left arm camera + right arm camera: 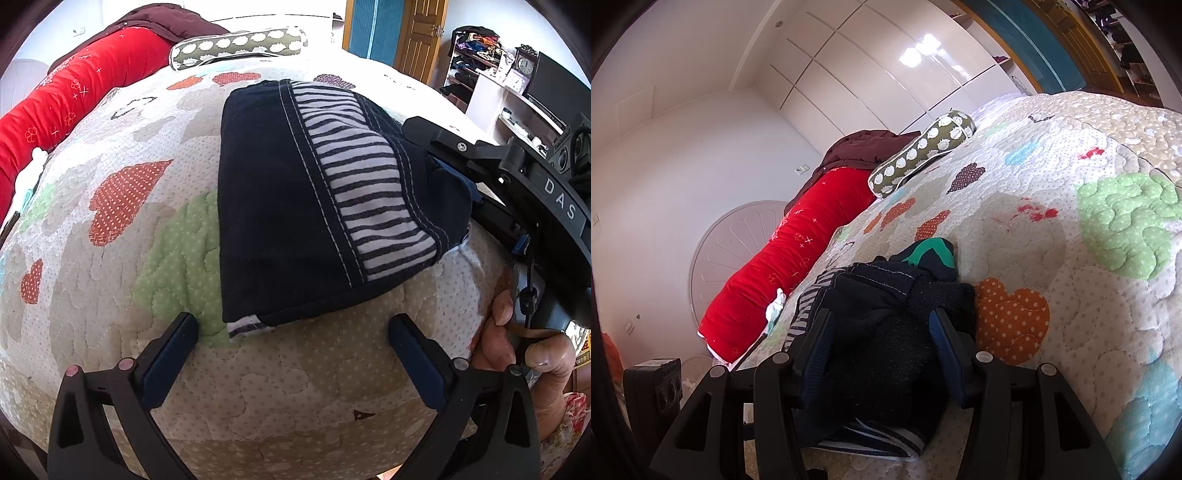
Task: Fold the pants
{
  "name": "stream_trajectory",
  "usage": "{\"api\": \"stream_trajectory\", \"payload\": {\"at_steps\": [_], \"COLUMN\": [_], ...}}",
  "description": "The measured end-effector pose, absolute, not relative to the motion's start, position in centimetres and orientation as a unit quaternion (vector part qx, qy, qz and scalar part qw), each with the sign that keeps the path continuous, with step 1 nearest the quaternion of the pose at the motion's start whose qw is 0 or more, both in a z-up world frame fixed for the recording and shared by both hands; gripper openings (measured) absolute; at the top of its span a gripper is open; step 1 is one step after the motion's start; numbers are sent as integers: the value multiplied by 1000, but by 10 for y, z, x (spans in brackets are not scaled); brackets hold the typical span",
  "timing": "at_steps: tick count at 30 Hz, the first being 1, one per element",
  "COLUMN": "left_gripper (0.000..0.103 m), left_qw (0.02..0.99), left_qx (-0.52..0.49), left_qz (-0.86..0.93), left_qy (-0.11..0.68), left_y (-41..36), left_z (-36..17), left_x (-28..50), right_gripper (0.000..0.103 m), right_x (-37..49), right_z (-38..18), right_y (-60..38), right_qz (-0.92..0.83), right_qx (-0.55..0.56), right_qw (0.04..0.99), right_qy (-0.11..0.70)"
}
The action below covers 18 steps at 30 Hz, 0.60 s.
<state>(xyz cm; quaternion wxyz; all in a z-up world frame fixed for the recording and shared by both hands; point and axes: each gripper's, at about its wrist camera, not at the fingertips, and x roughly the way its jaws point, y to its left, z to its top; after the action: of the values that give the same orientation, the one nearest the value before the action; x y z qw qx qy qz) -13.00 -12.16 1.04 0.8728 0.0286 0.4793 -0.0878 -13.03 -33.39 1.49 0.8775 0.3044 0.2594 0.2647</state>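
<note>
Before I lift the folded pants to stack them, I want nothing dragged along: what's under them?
The dark pants lie flat on the patchwork quilt, bare around their edges. A striped lining corner pokes out in front. Anything beneath the folded layers is covered, so I cannot tell.

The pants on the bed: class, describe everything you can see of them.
The pants are dark navy soft fabric with white stitching and a striped white-and-dark band. They lie folded into a compact stack on the quilt. The right tongs straddle one bunched end, fabric between the fingers; whether they pinch it is unclear. The left tongs stand open just short of the near edge, not touching.
</note>
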Motion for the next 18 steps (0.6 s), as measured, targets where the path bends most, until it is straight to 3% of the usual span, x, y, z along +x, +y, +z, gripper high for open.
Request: {"api": "stream_trajectory", "payload": {"at_steps": [18], "left_gripper": [103], "left_qw": [877], "left_qx": [35], "left_qz": [-84], "left_qy": [472], "left_y": [-124], "left_z": [9], "left_x": [-131], "right_gripper": [56], "right_x": [-130], "right_z": [15], "right_y": [-335], "right_qz": [265], "right_qx": [304], "right_qw": [878], "right_qy": [259]}}
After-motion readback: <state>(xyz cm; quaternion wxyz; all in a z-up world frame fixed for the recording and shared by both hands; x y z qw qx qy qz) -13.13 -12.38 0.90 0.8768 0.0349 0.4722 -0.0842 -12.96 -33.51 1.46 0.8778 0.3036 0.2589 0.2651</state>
